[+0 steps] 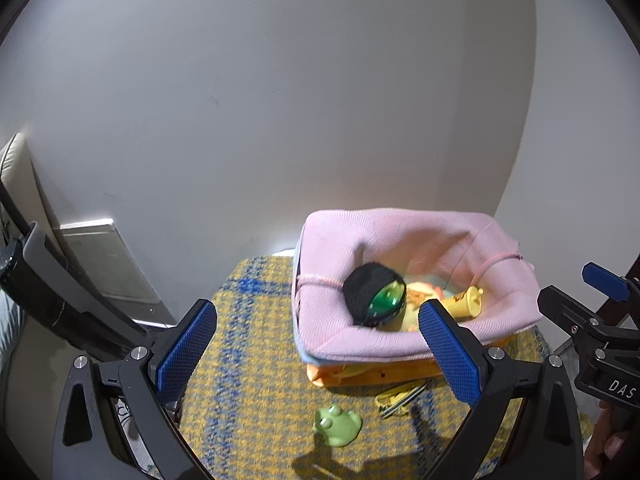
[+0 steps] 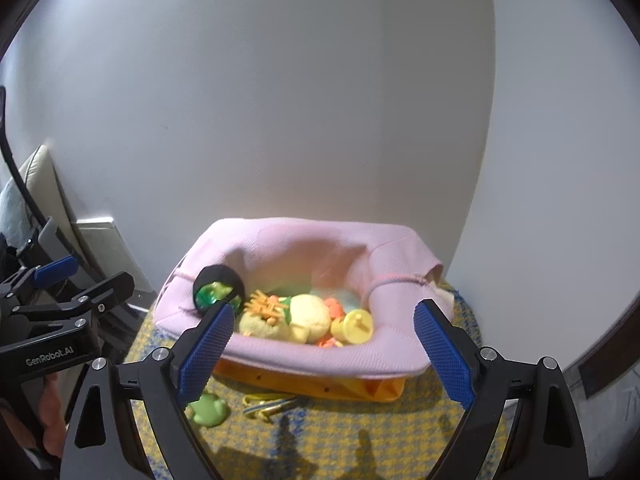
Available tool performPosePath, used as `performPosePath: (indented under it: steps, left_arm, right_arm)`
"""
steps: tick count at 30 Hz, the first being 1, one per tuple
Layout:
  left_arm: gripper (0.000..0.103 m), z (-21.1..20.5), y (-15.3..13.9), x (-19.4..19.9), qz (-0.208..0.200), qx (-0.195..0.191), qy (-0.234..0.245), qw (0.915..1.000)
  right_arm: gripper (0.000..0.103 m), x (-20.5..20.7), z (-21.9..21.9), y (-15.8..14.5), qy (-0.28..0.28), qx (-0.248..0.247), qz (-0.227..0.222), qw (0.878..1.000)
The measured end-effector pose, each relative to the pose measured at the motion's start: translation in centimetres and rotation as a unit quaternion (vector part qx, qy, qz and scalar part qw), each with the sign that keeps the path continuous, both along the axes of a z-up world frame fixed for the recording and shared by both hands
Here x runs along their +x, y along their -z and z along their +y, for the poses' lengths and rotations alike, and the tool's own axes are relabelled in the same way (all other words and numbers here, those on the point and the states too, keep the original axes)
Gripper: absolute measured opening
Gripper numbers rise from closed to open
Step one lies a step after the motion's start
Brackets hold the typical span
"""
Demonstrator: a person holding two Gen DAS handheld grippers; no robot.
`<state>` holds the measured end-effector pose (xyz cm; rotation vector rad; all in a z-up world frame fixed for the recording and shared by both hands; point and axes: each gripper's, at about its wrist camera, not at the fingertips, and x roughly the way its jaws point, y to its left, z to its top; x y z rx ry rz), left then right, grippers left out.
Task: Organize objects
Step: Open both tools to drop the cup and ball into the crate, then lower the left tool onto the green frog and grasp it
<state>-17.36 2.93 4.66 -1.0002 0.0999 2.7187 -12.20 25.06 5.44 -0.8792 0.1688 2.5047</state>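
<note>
A basket lined with pink cloth (image 1: 400,236) (image 2: 320,240) sits on a yellow and blue woven mat (image 1: 248,380) (image 2: 360,432). Inside lie a black wheel with a green hub (image 1: 374,294) (image 2: 218,290), a yellow toy (image 1: 466,302) (image 2: 357,326) and several soft toys (image 2: 304,316). A green frog toy (image 1: 338,424) (image 2: 208,408) and a yellow clip (image 1: 400,396) (image 2: 270,404) lie on the mat in front of the basket. My left gripper (image 1: 320,352) is open and empty above the mat. My right gripper (image 2: 324,352) is open and empty before the basket.
A plain white wall (image 1: 280,100) stands behind the basket. A grey flat panel (image 1: 108,260) (image 2: 108,248) leans against the wall at the left. The other gripper shows at each view's edge, right gripper (image 1: 592,320), left gripper (image 2: 60,320).
</note>
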Motion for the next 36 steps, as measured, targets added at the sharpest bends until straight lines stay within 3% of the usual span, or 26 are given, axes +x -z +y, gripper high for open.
performPosePath:
  steps: [8, 36]
  left_arm:
    - [0.103, -0.7, 2.4, 1.4, -0.015, -0.001, -0.004, 0.9999]
    - [0.100, 2.0, 17.0, 1.0, -0.114, -0.016, 0.008, 0.9933]
  right_arm:
    - [0.092, 1.1, -1.1, 2.3, 0.001, -0.005, -0.010, 1.000]
    - [0.092, 2.9, 0.9, 14.1, 0.040, -0.046, -0.087, 0.994]
